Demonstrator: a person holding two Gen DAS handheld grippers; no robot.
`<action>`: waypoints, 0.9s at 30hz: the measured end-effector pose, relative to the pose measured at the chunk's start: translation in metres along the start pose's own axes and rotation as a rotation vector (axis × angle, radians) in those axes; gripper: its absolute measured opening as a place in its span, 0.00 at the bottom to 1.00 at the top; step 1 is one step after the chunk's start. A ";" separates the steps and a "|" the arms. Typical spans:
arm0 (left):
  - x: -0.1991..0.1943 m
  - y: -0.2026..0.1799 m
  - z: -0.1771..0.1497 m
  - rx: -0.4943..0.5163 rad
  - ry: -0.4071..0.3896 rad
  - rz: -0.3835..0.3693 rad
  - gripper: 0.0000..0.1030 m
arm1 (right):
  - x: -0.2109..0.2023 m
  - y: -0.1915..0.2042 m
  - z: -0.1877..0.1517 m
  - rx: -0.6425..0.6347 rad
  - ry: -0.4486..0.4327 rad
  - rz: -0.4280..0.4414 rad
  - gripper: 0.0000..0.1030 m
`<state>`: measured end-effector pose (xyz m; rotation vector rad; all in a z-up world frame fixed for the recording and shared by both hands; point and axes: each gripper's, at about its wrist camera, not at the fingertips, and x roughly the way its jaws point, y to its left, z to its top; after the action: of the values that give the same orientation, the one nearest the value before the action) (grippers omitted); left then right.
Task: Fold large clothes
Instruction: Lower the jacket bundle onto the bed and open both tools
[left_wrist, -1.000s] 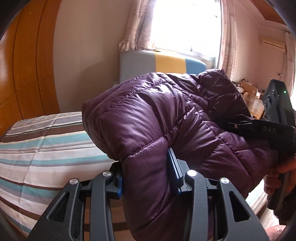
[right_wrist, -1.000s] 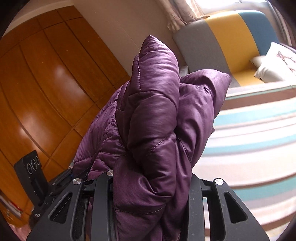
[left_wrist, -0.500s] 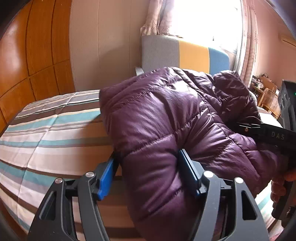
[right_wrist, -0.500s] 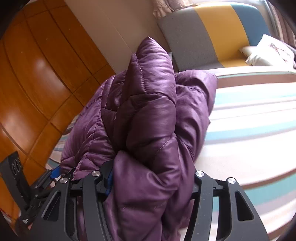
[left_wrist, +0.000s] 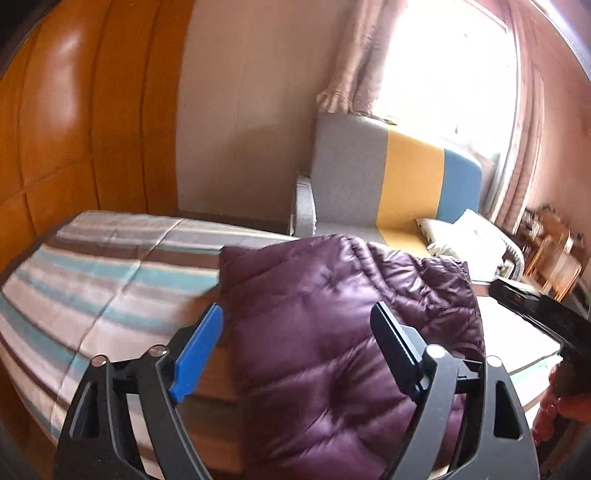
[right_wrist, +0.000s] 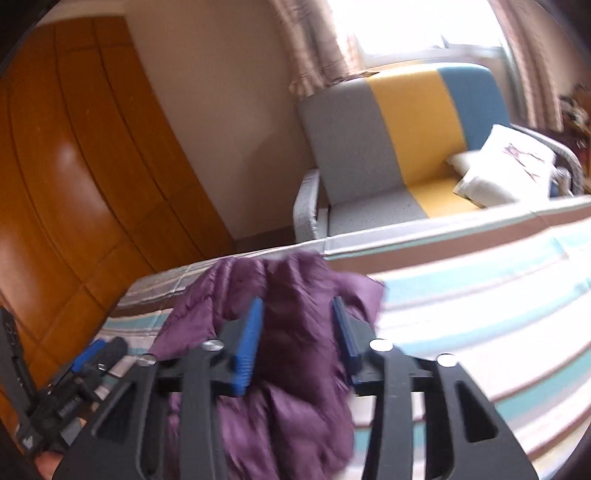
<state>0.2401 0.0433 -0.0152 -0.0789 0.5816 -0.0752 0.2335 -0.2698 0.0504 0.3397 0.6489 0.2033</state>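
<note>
We see the purple puffer jacket lying bunched on the near edge of the striped bed. Our left gripper stands spread wide, gripping nothing, the jacket loose between its pads; our right gripper likewise gapes around a fold, unclamped.

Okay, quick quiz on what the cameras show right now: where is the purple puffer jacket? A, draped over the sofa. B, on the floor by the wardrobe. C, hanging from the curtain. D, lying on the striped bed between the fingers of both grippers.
D: the purple puffer jacket lies on the striped bed, between the spread fingers of the left gripper and the right gripper.
</note>
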 end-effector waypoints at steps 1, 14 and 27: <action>0.004 -0.006 0.004 0.015 0.008 -0.003 0.69 | 0.008 0.005 0.005 -0.018 0.016 0.004 0.30; 0.078 -0.025 -0.030 0.170 0.107 0.034 0.59 | 0.110 -0.014 -0.039 -0.069 0.155 -0.149 0.25; 0.052 -0.023 -0.028 0.114 0.129 0.111 0.98 | 0.071 0.006 -0.037 -0.165 0.115 -0.144 0.43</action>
<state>0.2670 0.0138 -0.0650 0.0691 0.7079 -0.0051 0.2650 -0.2350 -0.0144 0.1222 0.7617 0.1386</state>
